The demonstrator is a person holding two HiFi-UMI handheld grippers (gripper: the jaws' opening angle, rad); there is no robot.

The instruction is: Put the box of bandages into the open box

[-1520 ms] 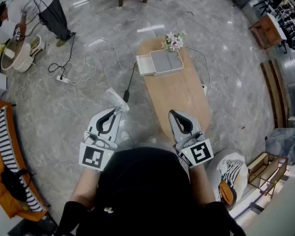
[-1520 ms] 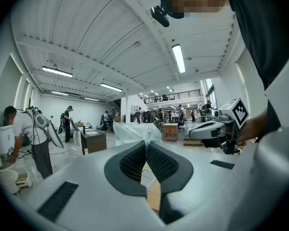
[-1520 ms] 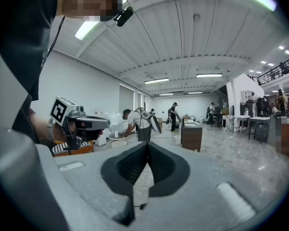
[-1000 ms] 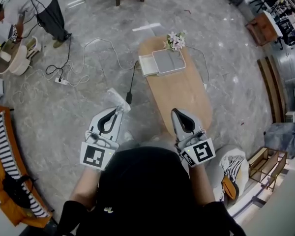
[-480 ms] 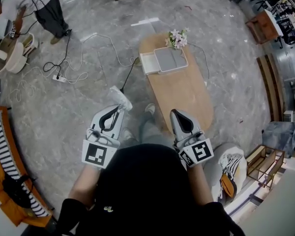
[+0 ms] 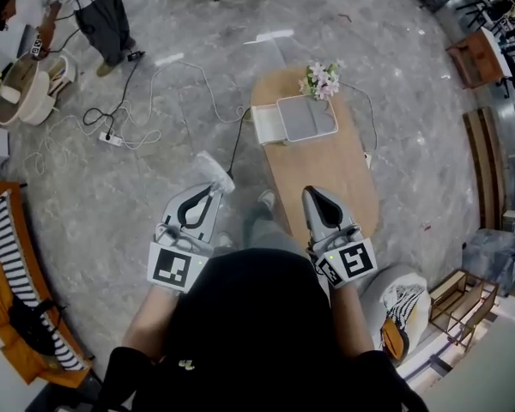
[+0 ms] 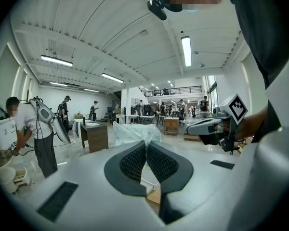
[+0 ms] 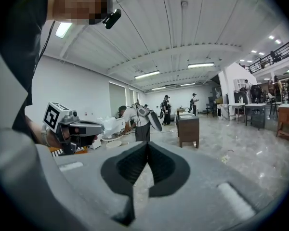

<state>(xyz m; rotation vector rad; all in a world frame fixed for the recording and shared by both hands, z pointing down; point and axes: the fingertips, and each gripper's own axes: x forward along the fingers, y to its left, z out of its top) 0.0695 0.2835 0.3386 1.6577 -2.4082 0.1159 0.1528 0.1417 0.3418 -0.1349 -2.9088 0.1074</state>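
Observation:
The open box (image 6: 297, 118), white with a grey inside and its lid flap to the left, lies at the far end of an oval wooden table (image 6: 326, 178), beside a small bunch of flowers (image 6: 324, 77). My left gripper (image 6: 212, 188) (image 7: 147, 144) hangs over the floor left of the table, shut on a crinkled clear plastic packet (image 6: 214, 169) (image 7: 133, 132); what the packet holds is hidden. Over the table's near end, my right gripper (image 6: 311, 193) (image 8: 147, 144) is shut with nothing in it. Each gripper view shows the other gripper, the right one (image 7: 204, 127) and the left one (image 8: 82, 127).
A black cable (image 6: 233, 148) runs from the table across the marble floor to a power strip (image 6: 112, 138). A person (image 6: 103, 7) stands far left by a round basket (image 6: 21, 88). An orange sofa (image 6: 17, 273) is at left, a striped bag (image 6: 402, 307) and wire shelf (image 6: 463, 294) at right.
The table and open box have shifted slightly right and nearer in the head view, and a shoe now shows between the grippers. Both grippers keep their pose; the left still holds the packet.

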